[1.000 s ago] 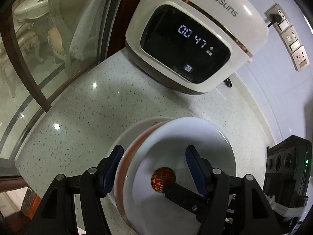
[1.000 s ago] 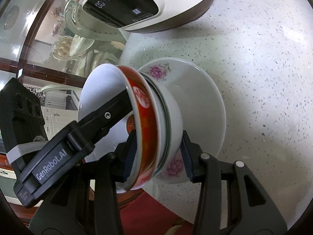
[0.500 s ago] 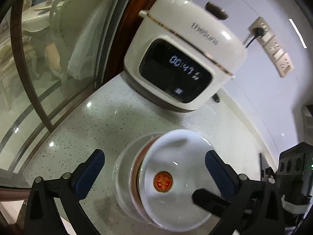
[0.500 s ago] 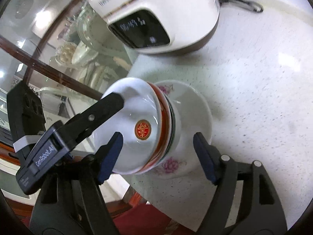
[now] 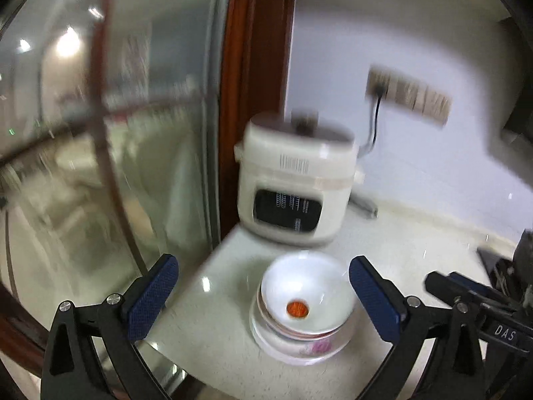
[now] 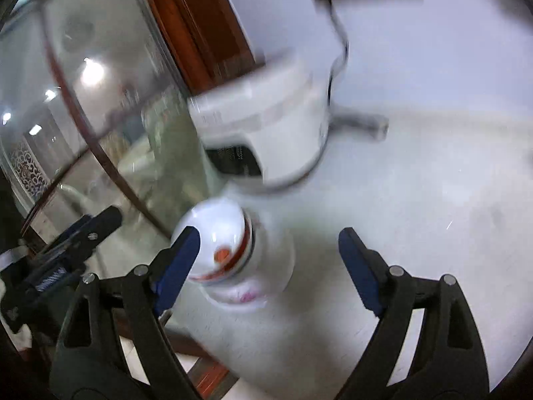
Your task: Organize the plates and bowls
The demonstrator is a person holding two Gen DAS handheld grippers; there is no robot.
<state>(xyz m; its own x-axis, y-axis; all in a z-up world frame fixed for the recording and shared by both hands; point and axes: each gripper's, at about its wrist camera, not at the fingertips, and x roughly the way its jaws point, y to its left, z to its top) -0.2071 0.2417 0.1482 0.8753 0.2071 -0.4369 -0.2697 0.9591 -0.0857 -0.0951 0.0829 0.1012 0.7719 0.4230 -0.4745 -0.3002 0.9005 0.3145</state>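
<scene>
A stack of bowls (image 5: 304, 303) stands on the speckled white counter (image 5: 416, 250). The top bowl is white with a red emblem (image 5: 298, 308) inside; a pink-flowered bowl (image 5: 313, 346) sits at the bottom. My left gripper (image 5: 263, 261) is wide open above and behind the stack, touching nothing. In the right wrist view the same stack (image 6: 230, 250) shows blurred. The right gripper (image 6: 266, 233) has its jaws opening, its pads clear of the bowls, which lie ahead beyond its left finger (image 6: 176, 263). Each gripper shows in the other's view: the right one (image 5: 466, 293), the left one (image 6: 83, 230).
A white rice cooker (image 5: 293, 193) stands behind the stack against the wall, its cord running up to wall sockets (image 5: 409, 100). A curved glass pane in a brown wooden frame (image 5: 253, 83) borders the counter on the left. The counter edge runs close to the stack's left.
Both grippers have let go of the bowl stack, opened wide, and pulled back and up. The stack now stands free on the counter and looks smaller.
</scene>
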